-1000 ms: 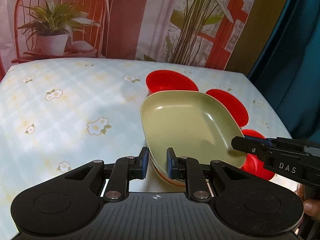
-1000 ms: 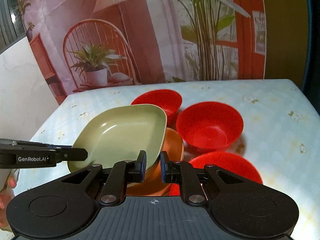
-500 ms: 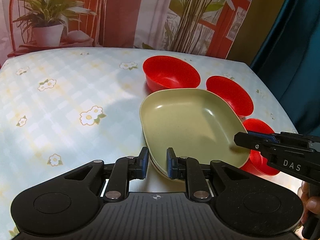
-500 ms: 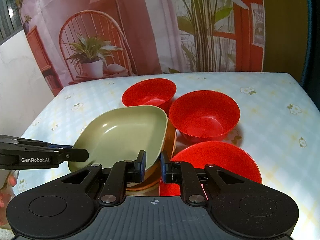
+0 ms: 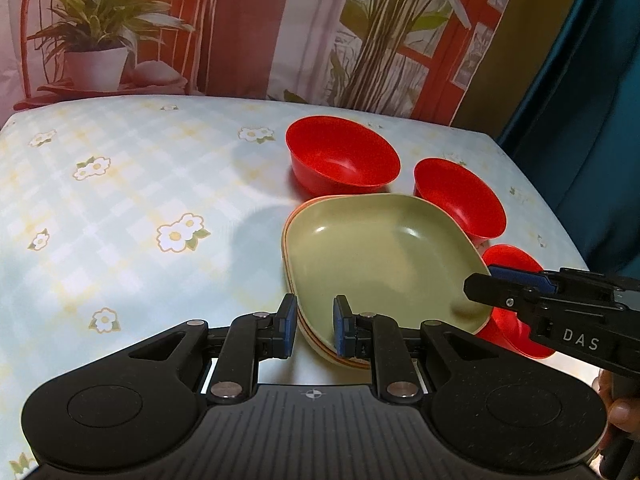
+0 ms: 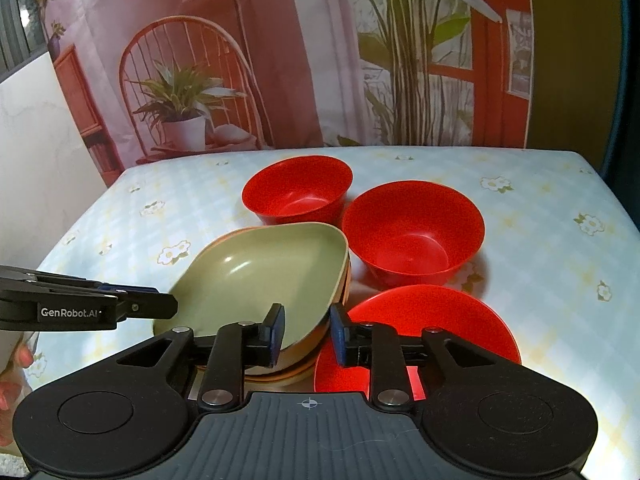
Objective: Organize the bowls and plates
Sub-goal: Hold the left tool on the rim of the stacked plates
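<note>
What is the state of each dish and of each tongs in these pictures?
Green plate: upright, empty, nested on the orange plate.
Orange plate: under the green one, only its rim shows.
Far red bowl: upright, empty.
Middle red bowl: upright, empty.
Near red bowl: upright, empty.
Left tongs: shut on the green plate's rim.
Right tongs: opening, rim between them.

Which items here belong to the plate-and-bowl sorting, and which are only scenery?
Job: green plate stacked on orange plates; three red bowls; left gripper gripping the stack's rim; right gripper opening.
Scenery: floral tablecloth; printed backdrop.
</note>
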`<action>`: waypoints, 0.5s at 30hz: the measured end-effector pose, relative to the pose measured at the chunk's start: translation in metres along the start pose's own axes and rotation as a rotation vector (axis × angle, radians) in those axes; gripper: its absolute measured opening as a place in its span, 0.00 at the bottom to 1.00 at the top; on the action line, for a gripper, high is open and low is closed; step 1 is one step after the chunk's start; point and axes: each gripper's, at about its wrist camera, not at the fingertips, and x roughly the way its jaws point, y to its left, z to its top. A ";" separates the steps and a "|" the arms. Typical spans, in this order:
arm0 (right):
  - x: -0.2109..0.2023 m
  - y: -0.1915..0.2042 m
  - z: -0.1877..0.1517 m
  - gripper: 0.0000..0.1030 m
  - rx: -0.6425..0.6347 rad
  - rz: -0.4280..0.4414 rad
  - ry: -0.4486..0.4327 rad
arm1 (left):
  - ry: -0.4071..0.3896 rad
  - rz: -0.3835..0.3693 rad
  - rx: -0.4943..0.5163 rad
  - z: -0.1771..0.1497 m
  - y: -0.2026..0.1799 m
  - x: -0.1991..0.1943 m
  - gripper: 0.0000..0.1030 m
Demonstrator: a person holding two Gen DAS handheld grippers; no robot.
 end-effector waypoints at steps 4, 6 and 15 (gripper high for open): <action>-0.004 -0.001 0.002 0.24 0.002 0.001 -0.013 | -0.006 -0.002 -0.008 0.000 0.000 -0.001 0.19; -0.007 -0.001 0.004 0.23 -0.004 -0.001 -0.026 | -0.009 -0.002 -0.010 0.000 0.001 -0.002 0.19; -0.005 -0.001 0.004 0.13 -0.024 -0.006 -0.020 | -0.003 -0.016 -0.005 -0.001 0.001 0.000 0.19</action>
